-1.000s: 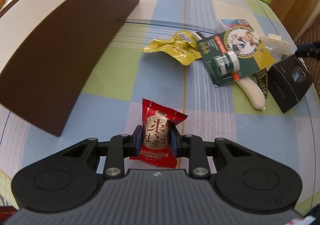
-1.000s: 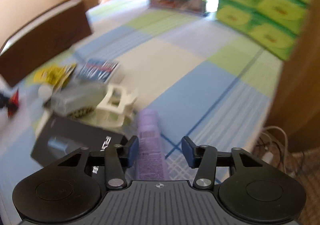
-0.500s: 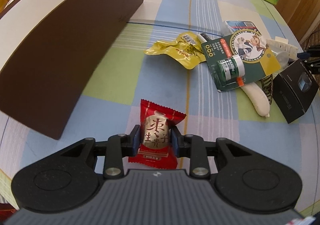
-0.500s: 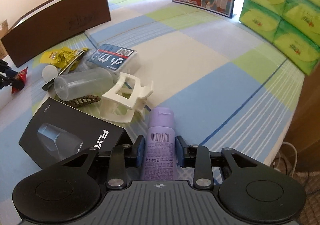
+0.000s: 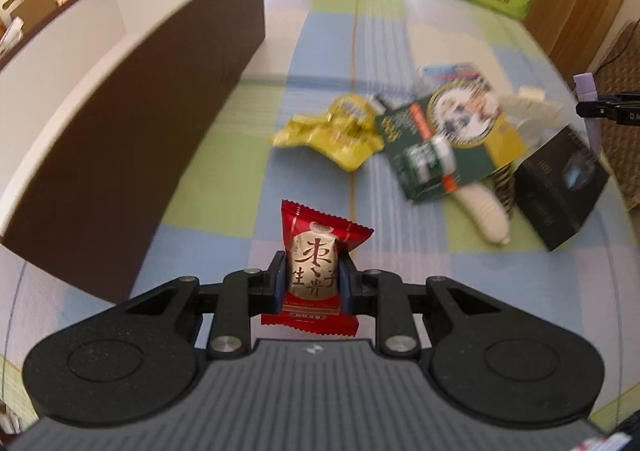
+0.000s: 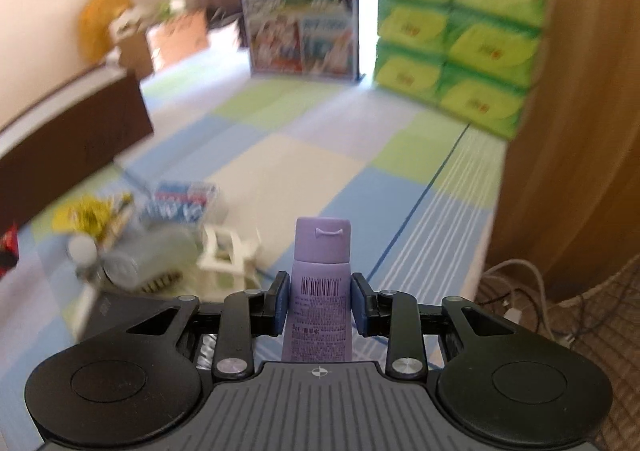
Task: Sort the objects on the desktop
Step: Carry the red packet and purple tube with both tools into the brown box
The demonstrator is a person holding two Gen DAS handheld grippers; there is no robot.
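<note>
Our left gripper (image 5: 313,283) pinches a red candy packet (image 5: 316,271) printed with gold characters, 贵 and 子 legible among them, held above the checked tablecloth (image 5: 336,63) beside the brown box (image 5: 132,123). Our right gripper (image 6: 319,301) clamps a lilac tube (image 6: 319,291), cap forward, its barcode label otherwise too small to read.

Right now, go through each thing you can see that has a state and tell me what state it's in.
left gripper: shut on the red candy packet, held up.
right gripper: shut on the purple tube, cap on.
brown box: open-topped.
yellow wrapper: crumpled, lying flat.
black box: closed.
</note>
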